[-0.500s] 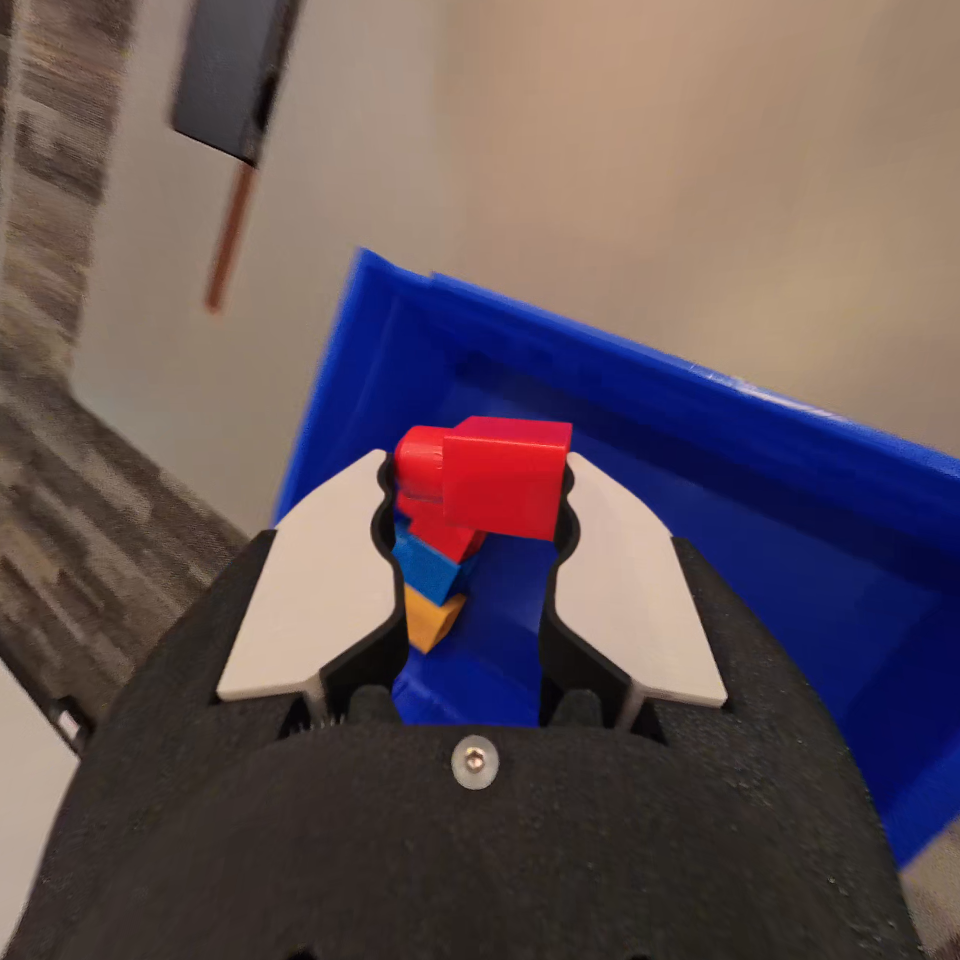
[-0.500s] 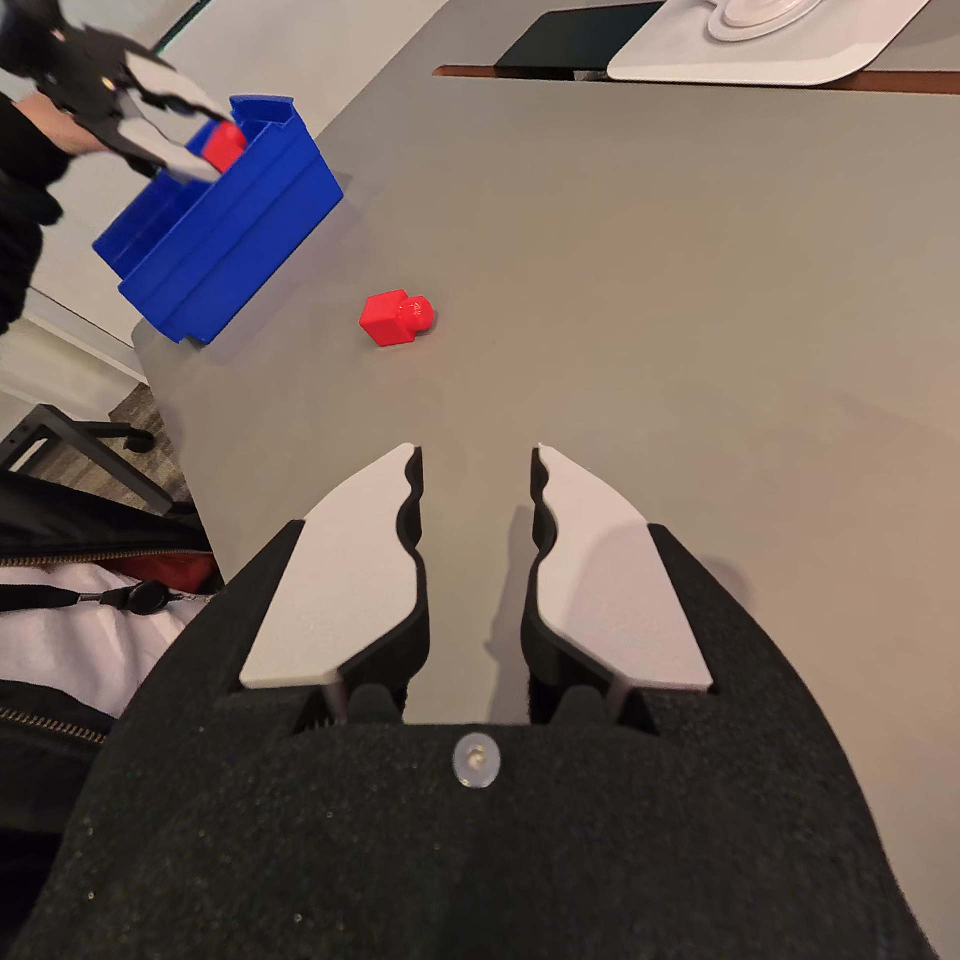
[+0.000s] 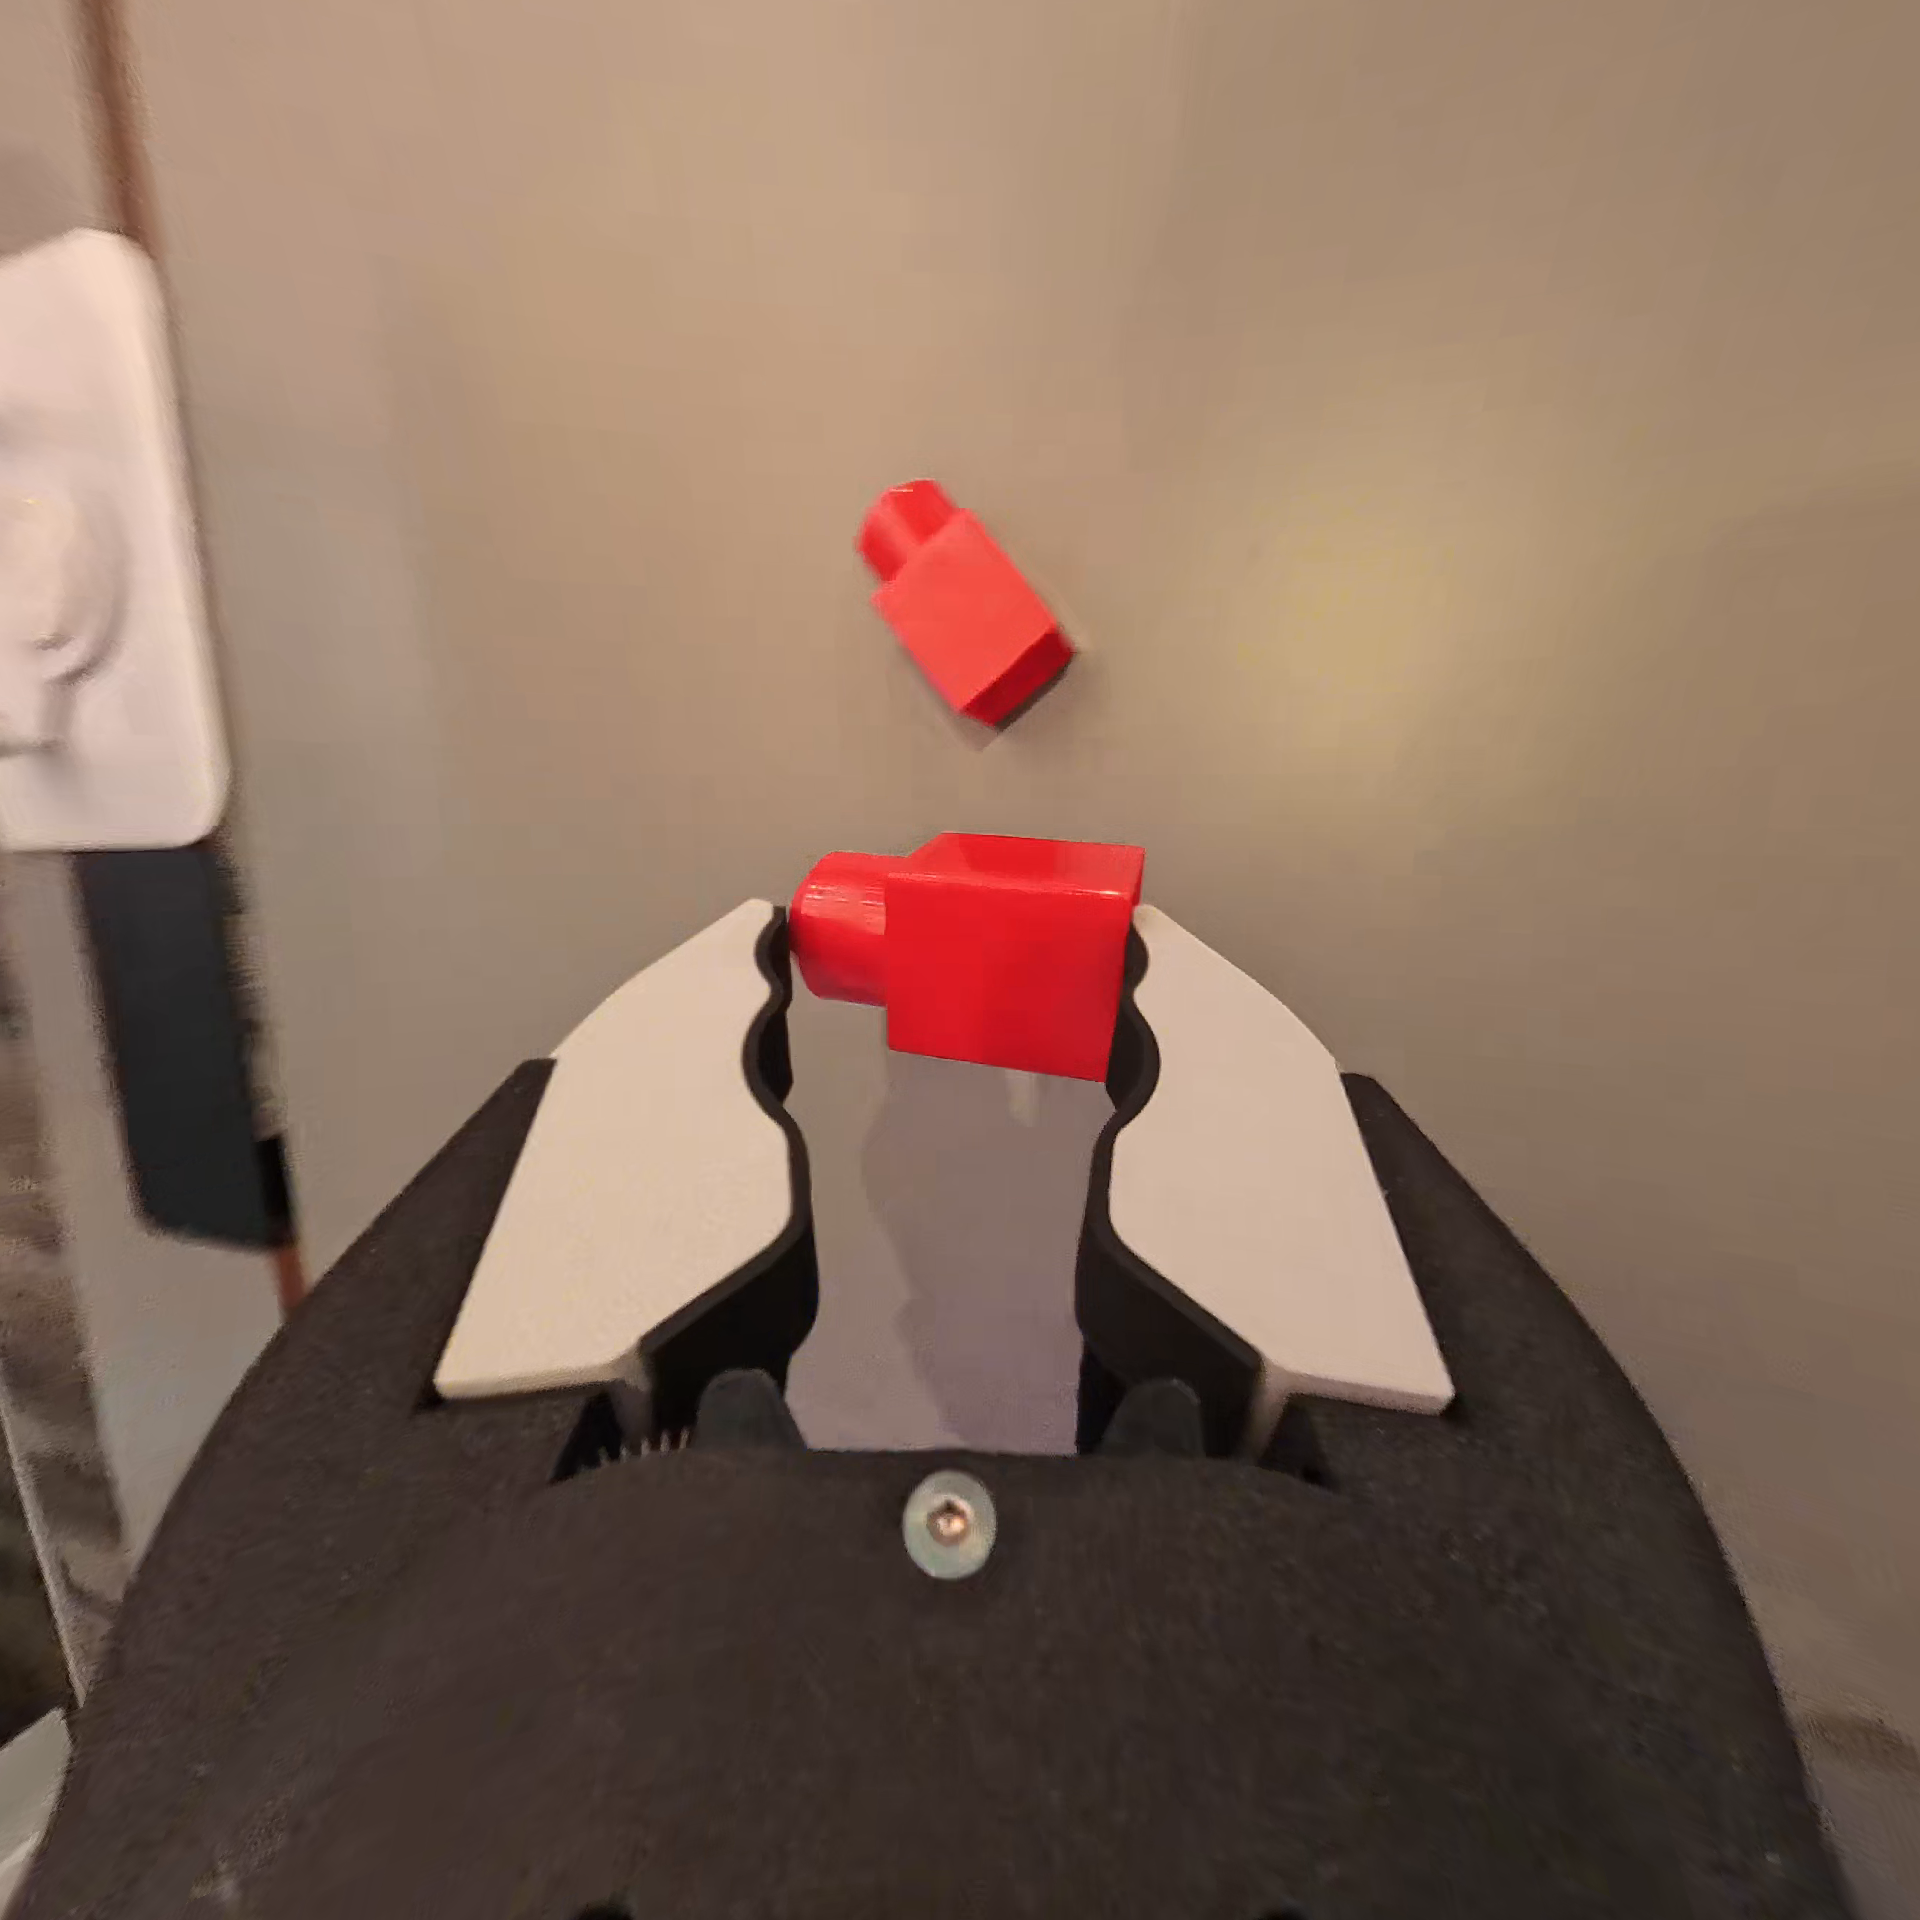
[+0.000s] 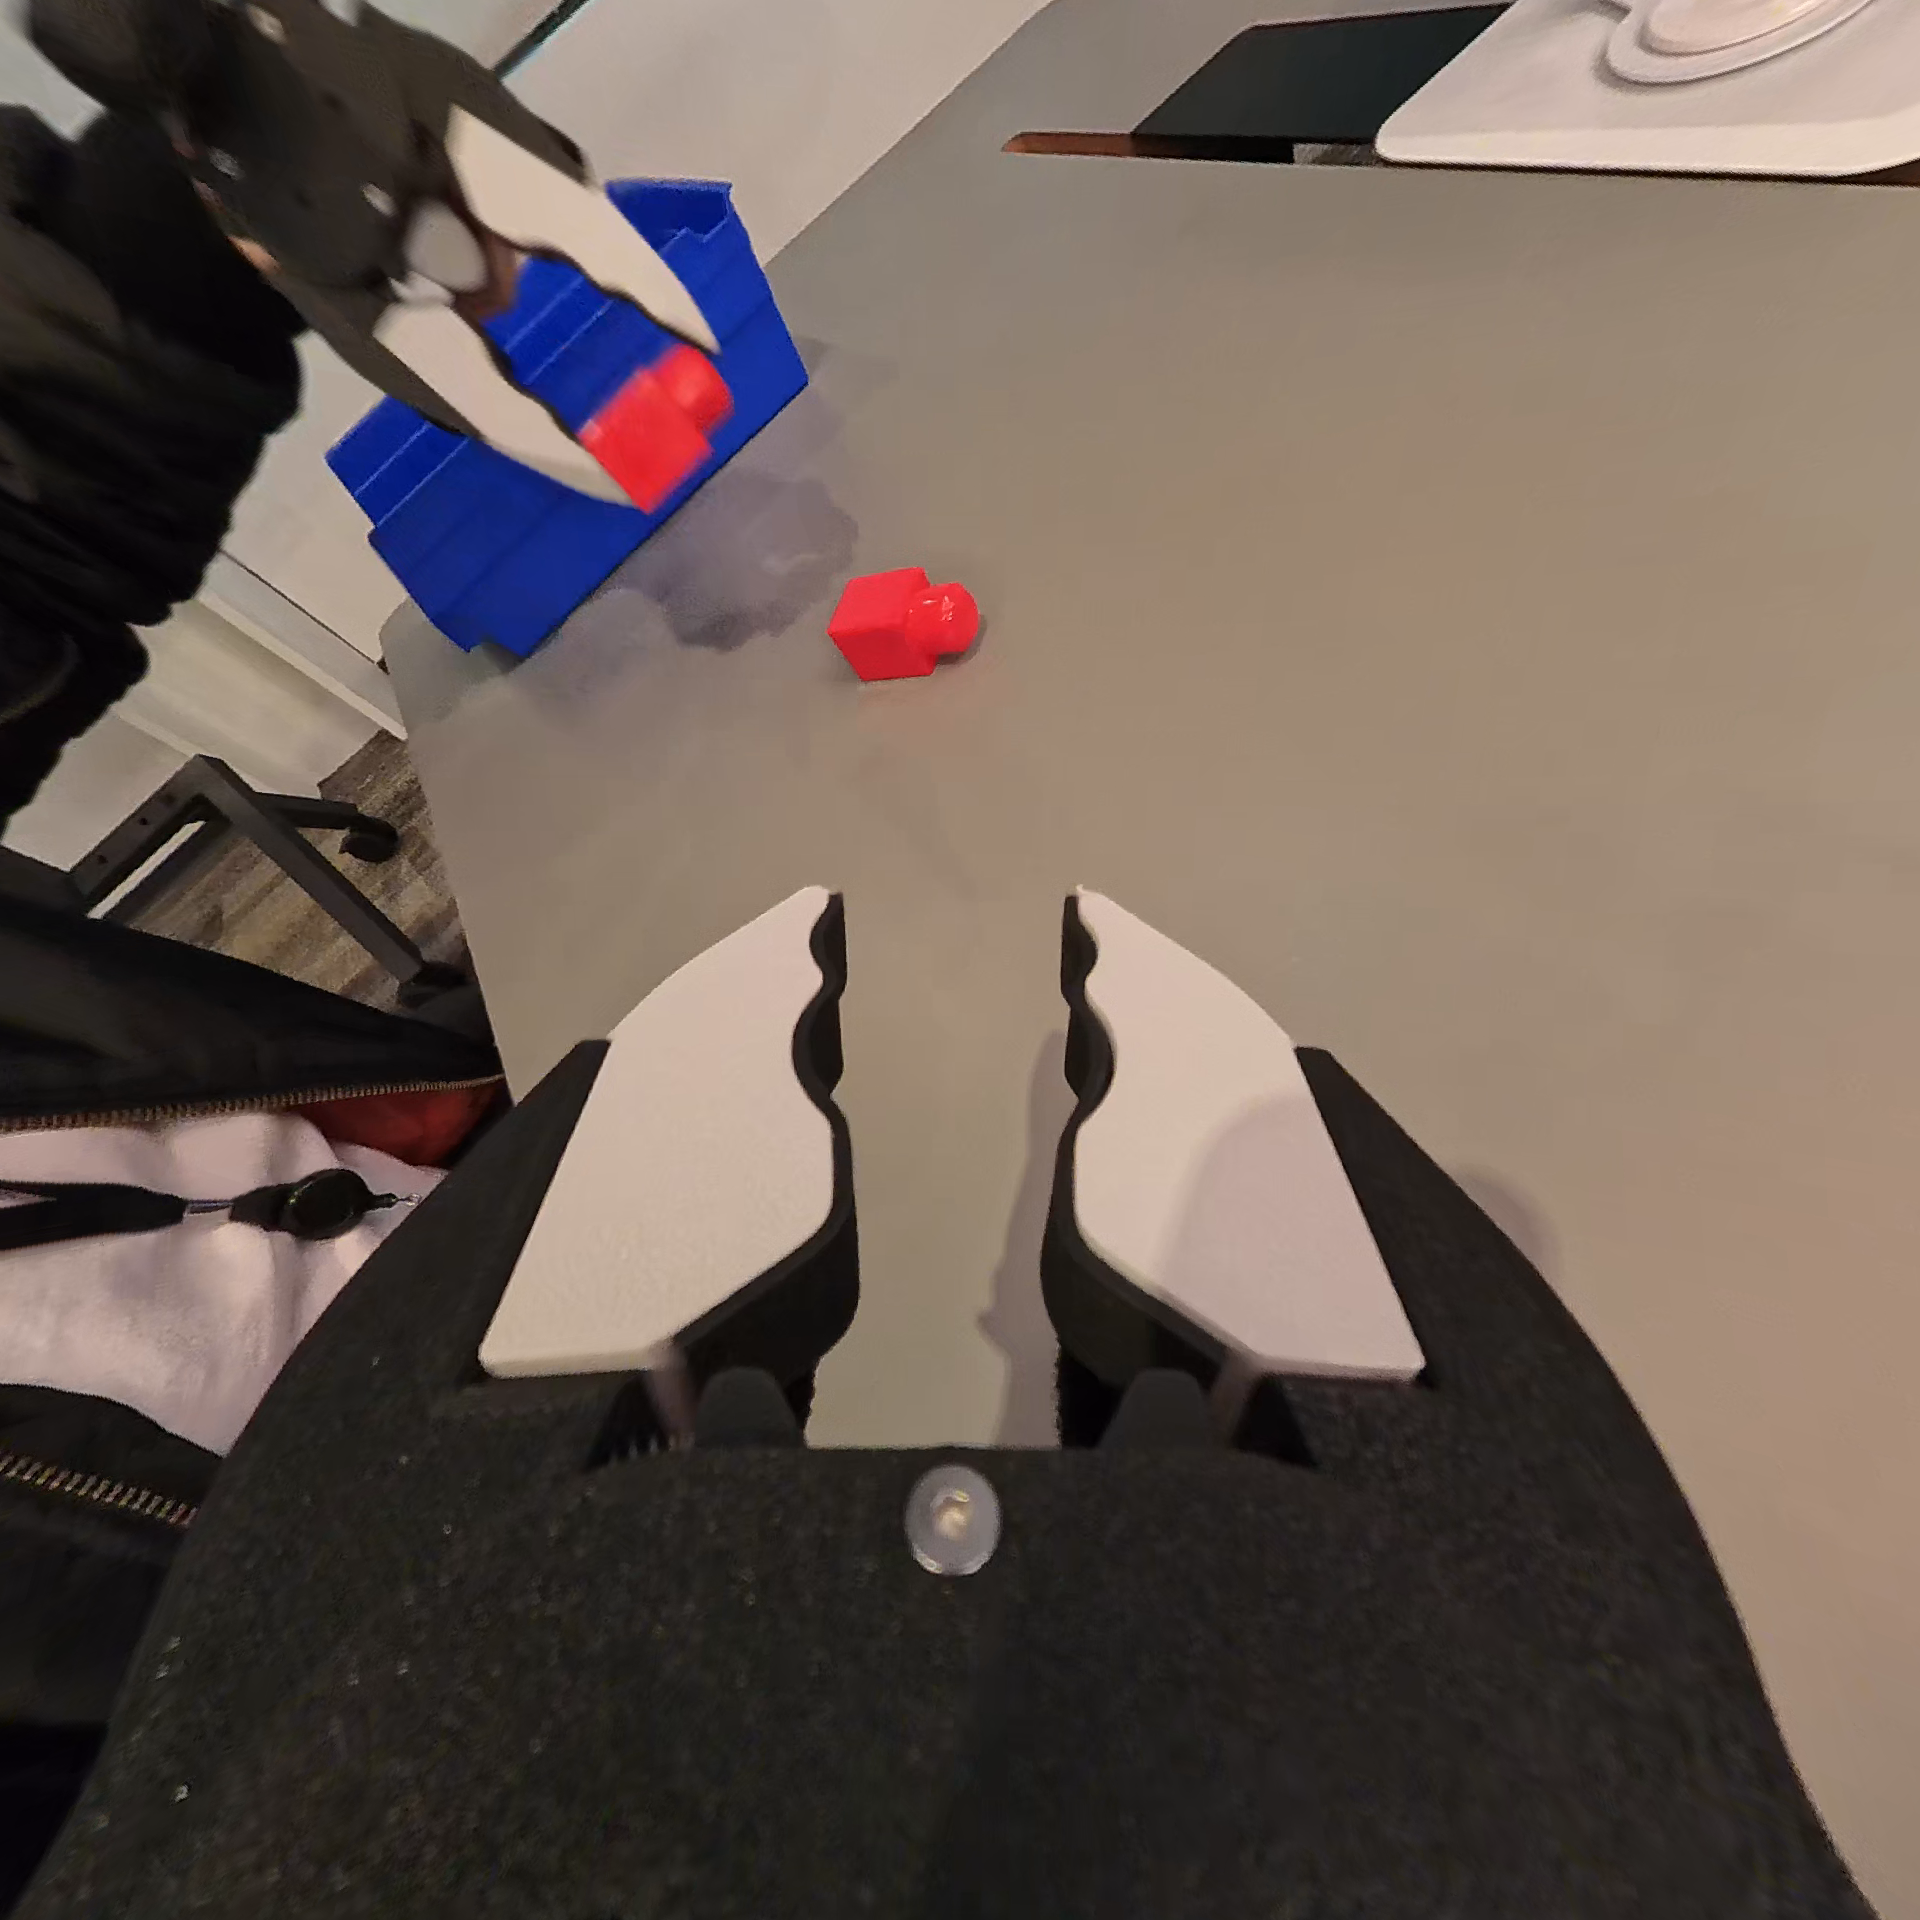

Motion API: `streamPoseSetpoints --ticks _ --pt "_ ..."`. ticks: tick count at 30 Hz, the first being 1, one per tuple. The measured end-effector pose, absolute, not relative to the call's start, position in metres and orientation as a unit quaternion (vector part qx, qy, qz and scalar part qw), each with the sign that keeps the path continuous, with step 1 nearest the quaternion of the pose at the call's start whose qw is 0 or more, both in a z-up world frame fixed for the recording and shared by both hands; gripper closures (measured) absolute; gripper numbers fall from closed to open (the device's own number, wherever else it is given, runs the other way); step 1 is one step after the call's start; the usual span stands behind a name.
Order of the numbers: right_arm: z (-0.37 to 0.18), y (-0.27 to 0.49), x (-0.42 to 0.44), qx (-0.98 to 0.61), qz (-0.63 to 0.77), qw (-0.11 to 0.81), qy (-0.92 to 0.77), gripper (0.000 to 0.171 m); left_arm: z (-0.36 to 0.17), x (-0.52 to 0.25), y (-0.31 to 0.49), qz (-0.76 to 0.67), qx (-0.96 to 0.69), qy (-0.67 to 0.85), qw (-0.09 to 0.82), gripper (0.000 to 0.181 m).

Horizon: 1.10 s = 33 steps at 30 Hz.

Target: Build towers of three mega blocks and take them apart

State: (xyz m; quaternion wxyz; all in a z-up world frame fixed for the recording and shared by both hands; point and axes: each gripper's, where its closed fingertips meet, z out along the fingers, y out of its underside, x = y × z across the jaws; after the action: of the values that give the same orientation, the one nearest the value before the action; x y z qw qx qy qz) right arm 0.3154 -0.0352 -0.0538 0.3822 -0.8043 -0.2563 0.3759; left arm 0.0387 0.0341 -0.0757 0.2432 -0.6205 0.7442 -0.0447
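My left gripper (image 3: 961, 914) is shut on a red mega block (image 3: 997, 951), held sideways with its stud pointing left, above the grey table. It also shows in the right wrist view (image 4: 649, 426), with the block (image 4: 655, 431) in front of the blue bin (image 4: 540, 499). A second red block (image 3: 961, 603) lies on its side on the table just ahead; it also shows in the right wrist view (image 4: 902, 623). My right gripper (image 4: 954, 904) is open and empty, low over the table near its front.
The blue bin stands near the table's left edge. A white tray (image 4: 1662, 94) and a dark flat item (image 4: 1309, 83) lie at the far end. A person's jacket and lanyard (image 4: 208, 1205) are at the left. A chair base (image 4: 260, 821) is on the floor.
My left gripper has lifted the red block out of the blue bin and carried it over the table toward the lying red block. The right gripper has hardly moved.
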Motion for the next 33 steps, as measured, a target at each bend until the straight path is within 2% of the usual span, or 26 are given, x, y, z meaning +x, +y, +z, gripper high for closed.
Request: streamPoseSetpoints --ticks 3,6,19,22,24,25,29,31,33 --pt "-0.054 -0.041 0.315 -0.803 0.379 0.377 -0.263 0.132 -0.117 0.052 0.037 -0.033 -0.615 0.760 0.206 0.122" --pt "-0.055 -0.044 0.315 -0.803 0.380 0.370 -0.272 0.132 -0.136 0.054 0.042 -0.028 -0.620 0.761 0.188 0.122" --pt "-0.065 -0.038 0.313 -0.799 0.391 0.359 -0.282 0.132 -0.155 0.048 0.047 -0.026 -0.646 0.744 0.172 0.122" --pt "-0.066 -0.039 0.315 -0.799 0.393 0.358 -0.280 0.132 -0.151 0.050 0.048 -0.038 -0.667 0.722 0.178 0.108" --pt "-0.067 -0.040 0.317 -0.800 0.393 0.358 -0.280 0.132 -0.141 0.047 0.047 -0.046 -0.689 0.702 0.173 0.092" --pt "-0.067 -0.041 0.319 -0.800 0.393 0.357 -0.281 0.132 -0.128 0.041 0.049 -0.036 -0.692 0.696 0.186 0.090" --pt "-0.067 -0.043 0.329 -0.801 0.390 0.358 -0.280 0.132 -0.028 -0.021 0.070 0.007 -0.700 0.648 0.301 0.106" --pt "-0.069 -0.042 0.335 -0.803 0.388 0.359 -0.276 0.132 0.007 -0.083 0.081 0.060 -0.722 0.618 0.306 0.106" --pt "-0.070 -0.039 0.339 -0.804 0.387 0.362 -0.269 0.132 0.020 -0.145 0.088 0.108 -0.744 0.591 0.292 0.106"
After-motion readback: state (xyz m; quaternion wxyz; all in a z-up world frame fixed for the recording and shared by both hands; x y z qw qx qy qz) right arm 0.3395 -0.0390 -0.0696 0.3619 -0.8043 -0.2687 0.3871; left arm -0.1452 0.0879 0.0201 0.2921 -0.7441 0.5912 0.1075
